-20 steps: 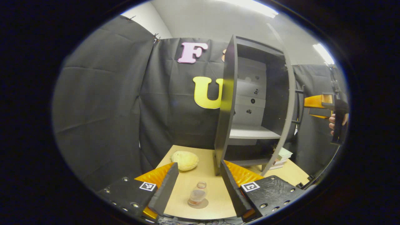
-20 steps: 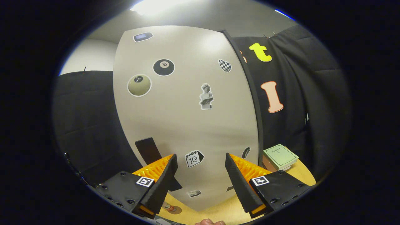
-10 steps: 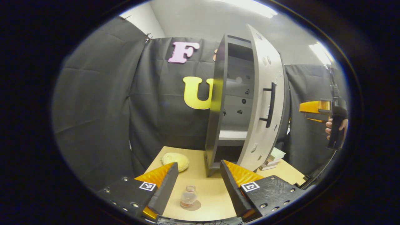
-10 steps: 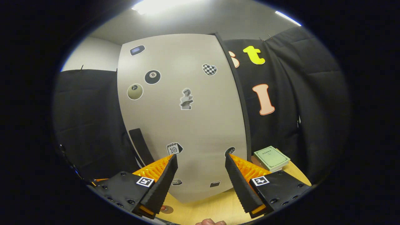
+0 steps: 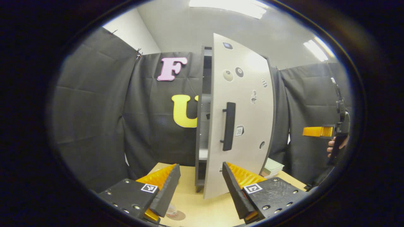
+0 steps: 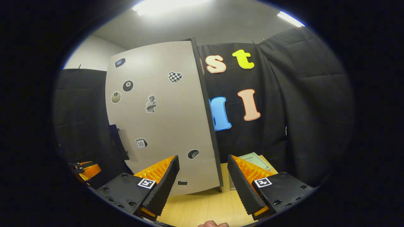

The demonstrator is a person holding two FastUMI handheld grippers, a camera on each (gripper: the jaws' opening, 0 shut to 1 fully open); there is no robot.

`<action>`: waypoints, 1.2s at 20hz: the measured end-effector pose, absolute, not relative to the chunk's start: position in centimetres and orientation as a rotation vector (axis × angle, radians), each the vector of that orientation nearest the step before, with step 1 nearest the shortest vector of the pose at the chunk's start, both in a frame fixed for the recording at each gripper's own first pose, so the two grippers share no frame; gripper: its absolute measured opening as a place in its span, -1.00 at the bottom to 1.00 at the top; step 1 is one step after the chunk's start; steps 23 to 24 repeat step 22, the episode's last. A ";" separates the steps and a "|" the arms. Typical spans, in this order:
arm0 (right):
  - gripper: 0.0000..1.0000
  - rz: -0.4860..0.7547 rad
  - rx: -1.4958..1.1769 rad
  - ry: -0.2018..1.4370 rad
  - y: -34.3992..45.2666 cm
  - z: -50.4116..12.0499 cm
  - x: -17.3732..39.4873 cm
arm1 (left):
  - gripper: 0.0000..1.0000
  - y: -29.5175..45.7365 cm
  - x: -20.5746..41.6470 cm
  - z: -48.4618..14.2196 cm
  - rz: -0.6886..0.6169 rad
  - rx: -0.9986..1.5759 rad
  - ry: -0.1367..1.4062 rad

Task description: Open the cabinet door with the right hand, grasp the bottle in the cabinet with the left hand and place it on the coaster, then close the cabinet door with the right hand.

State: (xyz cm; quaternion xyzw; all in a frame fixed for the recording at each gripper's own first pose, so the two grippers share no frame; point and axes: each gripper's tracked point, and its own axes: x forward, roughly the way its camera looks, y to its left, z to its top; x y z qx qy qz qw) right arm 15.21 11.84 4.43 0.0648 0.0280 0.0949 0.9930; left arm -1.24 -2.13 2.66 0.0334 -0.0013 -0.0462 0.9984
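Note:
In the left gripper view the cabinet (image 5: 200, 126) stands on the wooden table (image 5: 195, 205). Its white stickered door (image 5: 249, 126) with a black handle (image 5: 228, 126) is nearly closed, leaving a narrow gap on the left. The small clear bottle (image 5: 171, 211) stands on the round coaster (image 5: 180, 216) at the bottom edge, partly hidden by a finger. My left gripper (image 5: 200, 189) is open and empty above the table. My right gripper (image 5: 318, 131) hangs far right in a hand, apart from the door. In the right gripper view the door (image 6: 164, 119) is ahead of my open right gripper (image 6: 202, 186).
A stack of books with a green cover (image 6: 252, 157) lies on the table (image 6: 202, 208) right of the cabinet, also seen as books (image 5: 273, 167). The left gripper's orange part (image 6: 85, 170) shows low at the left, past the door handle (image 6: 118, 142). Black cloth walls surround the table.
The door has swung from wide open to almost closed. My right gripper has drawn back from it. The left gripper has lifted, so the bottle sits lower in its view.

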 end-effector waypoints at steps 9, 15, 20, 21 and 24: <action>0.94 0.224 0.120 0.028 4.6 3.7 14.7 | 0.64 -11.7 -2.9 1.5 -0.030 -0.021 -0.010; 0.94 0.190 0.152 0.036 1.8 2.4 13.9 | 0.66 -13.0 -4.3 1.9 -0.005 0.004 -0.020; 0.94 0.150 0.160 0.043 1.1 1.0 14.5 | 0.60 -12.8 -4.4 2.9 0.004 0.008 -0.038; 0.94 0.139 0.160 0.045 1.1 0.8 14.7 | 0.60 -12.6 -4.2 2.8 -0.001 0.004 -0.040; 0.94 0.132 0.159 0.050 1.6 0.5 14.8 | 0.60 -12.4 -4.1 2.7 -0.009 0.000 -0.044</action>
